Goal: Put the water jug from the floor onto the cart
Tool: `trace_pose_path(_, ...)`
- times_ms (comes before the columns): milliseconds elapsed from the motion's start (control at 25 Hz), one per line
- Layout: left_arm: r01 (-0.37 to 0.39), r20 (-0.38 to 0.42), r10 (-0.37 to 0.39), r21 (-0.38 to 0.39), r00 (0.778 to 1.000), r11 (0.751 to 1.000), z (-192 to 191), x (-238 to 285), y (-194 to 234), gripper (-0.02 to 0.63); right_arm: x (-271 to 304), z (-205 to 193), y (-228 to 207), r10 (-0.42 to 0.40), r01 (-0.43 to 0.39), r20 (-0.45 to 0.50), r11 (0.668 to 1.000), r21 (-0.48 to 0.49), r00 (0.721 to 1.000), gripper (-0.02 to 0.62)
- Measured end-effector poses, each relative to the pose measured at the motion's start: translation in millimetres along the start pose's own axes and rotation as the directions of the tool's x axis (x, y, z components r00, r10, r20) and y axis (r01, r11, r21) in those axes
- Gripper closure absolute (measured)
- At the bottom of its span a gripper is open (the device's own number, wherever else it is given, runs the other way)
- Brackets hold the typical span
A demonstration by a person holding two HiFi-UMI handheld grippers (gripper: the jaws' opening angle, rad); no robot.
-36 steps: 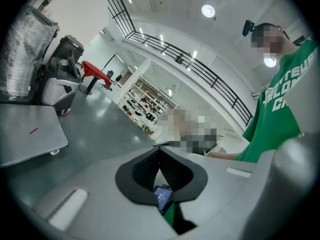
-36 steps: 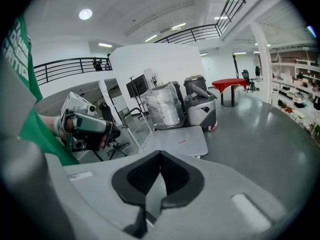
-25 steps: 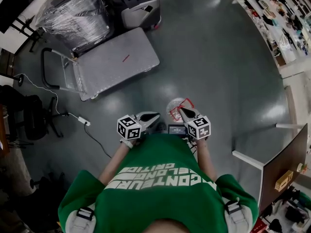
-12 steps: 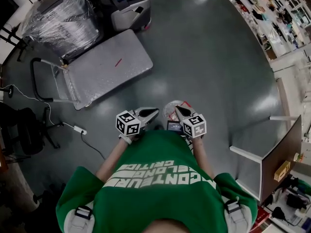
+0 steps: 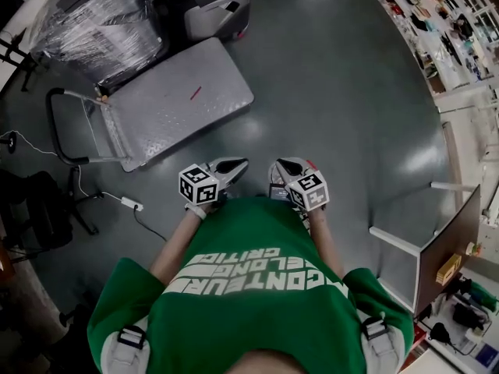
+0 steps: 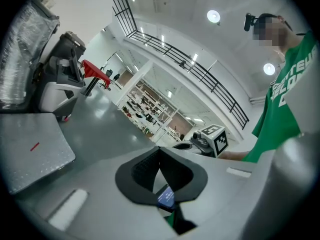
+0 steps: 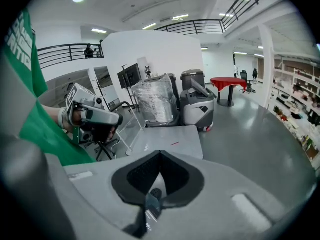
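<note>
Fingers of your left gripper (image 6: 160, 153) are pressed together with nothing between their black pads, and those of your right gripper (image 7: 160, 154) are closed the same way, also on nothing. In the head view you hold the left gripper (image 5: 241, 164) and the right gripper (image 5: 281, 167) side by side just in front of your green shirt (image 5: 257, 287), near each other but not touching. The clear round water jug with the red handle frame (image 5: 304, 163) stands on the glossy grey floor (image 5: 351, 107) right at your feet. It sits under the right gripper, which covers most of it, so only part of its rim and a bit of red show. I cannot tell whether the gripper touches it. The flat grey platform cart with the black tubular push handle (image 5: 179, 100) sits up and to the left, well apart from the jug, with a small red mark on its deck. You see the same cart (image 7: 170, 139) straight ahead in the right gripper view. Beyond the cart stand a bulky load wrapped in clear plastic film (image 5: 93, 22) and a grey wheeled machine (image 5: 214, 2), just beside each other. A white cable with a socket block (image 5: 129, 203) trails over the floor left of you, near a black office chair (image 5: 39, 201). Crowded shelves (image 5: 444, 22) line the far right.
</note>
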State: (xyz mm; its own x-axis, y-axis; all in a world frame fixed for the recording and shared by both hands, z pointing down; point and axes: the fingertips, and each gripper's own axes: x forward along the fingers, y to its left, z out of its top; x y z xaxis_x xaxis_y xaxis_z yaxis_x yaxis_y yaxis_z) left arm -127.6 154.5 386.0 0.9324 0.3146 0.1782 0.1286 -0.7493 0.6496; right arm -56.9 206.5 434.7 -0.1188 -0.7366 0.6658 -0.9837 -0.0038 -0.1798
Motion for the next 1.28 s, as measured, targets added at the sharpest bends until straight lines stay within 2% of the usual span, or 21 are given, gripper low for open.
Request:
trace_pose_path(280,0.058,-0.077,-0.059,-0.013,0.995,0.998,-3.5,-15.3,21.2,0.597,11.0,-3.3,-0.2,-0.085,0.085,-0.015,0.994,0.064,0.996,0.601)
trace_pose_path(480,0.157,-0.194,-0.152,0.011,0.969,0.988,-14.3,-8.4,25.7,0.597,1.2,-14.2,-20.8,-0.204,0.204,-0.008,0.971,0.123,0.979,0.601)
trace_pose_path(640,0.241,-0.299,-0.221,0.029,0.928,0.97,-22.8,7.7,16.2,0.597,-32.0,-39.8,-41.2,-0.324,0.317,-0.005,0.92,0.231,0.946,0.601)
trace_pose_path(760,0.295,-0.36,-0.259,0.049,0.896,0.954,-24.6,27.6,6.8,0.597,-56.2,-70.1,-59.6,-0.412,0.397,-0.025,0.857,0.329,0.911,0.601)
trace_pose_path(880,0.32,-0.399,-0.276,0.046,0.874,0.946,-25.0,53.2,7.9,0.597,-65.5,-90.0,-78.5,-0.471,0.45,-0.048,0.803,0.391,0.881,0.601)
trace_pose_path(960,0.337,-0.429,-0.292,0.031,0.855,0.941,-29.3,68.6,6.3,0.597,-67.3,-95.3,-81.0,-0.486,0.463,-0.053,0.788,0.406,0.872,0.601)
trace_pose_path(1160,0.401,-0.531,-0.326,0.03,0.782,0.915,-55.1,121.1,-2.5,0.597,-71.5,-120.9,-92.9,-0.508,0.492,-0.082,0.763,0.419,0.858,0.601)
trace_pose_path(1280,0.443,-0.579,-0.352,0.016,0.735,0.897,-71.1,150.7,-10.4,0.597,-79.0,-138.0,-97.3,-0.529,0.514,-0.103,0.732,0.447,0.842,0.601)
